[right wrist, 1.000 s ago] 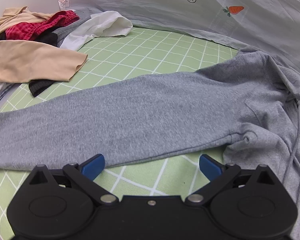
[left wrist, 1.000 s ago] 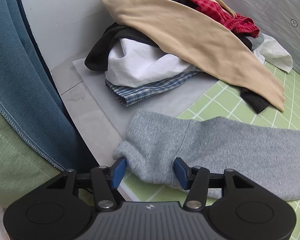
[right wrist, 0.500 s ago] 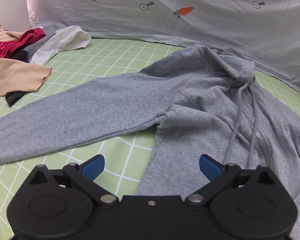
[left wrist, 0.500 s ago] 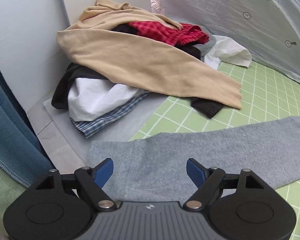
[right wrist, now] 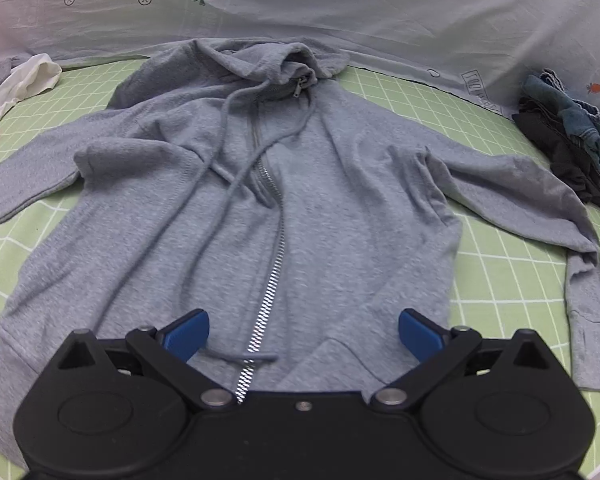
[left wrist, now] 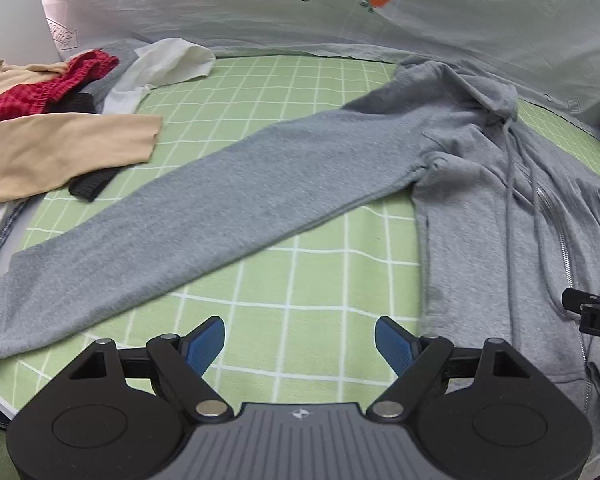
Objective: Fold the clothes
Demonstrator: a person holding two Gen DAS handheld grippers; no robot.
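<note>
Looking at the gray zip hoodie (right wrist: 308,200), we are finding it spread front-up on the green grid mat (left wrist: 300,280), hood (right wrist: 276,60) toward the carrot-print sheet (right wrist: 380,12) at the far edge and hem toward us. Its zipper (right wrist: 274,248) is running almost straight away from the right gripper (right wrist: 302,330), so the body's long axis is lining up with that gripper's forward direction. We are holding the right gripper just above the hem, fingers spread wide on either side of the zipper line and gripping nothing.

From the hoodie's body, one sleeve (left wrist: 204,216) is stretching out long and diagonal toward the heap of unfolded clothes (left wrist: 52,120), and the other sleeve (right wrist: 572,248) is bending down toward the folded dark stack (right wrist: 572,140). The left gripper (left wrist: 300,342) is hovering over bare mat, fingers spread and empty, with the long sleeve lying ahead and to its left and the hoodie's side edge to its right.

We are judging the long sleeve the likely next part to bring across the body; the left gripper is the nearer one to it, and the sleeve's axis is crossing that gripper's line slantwise, cuff (left wrist: 12,312) lying away from the body.
</note>
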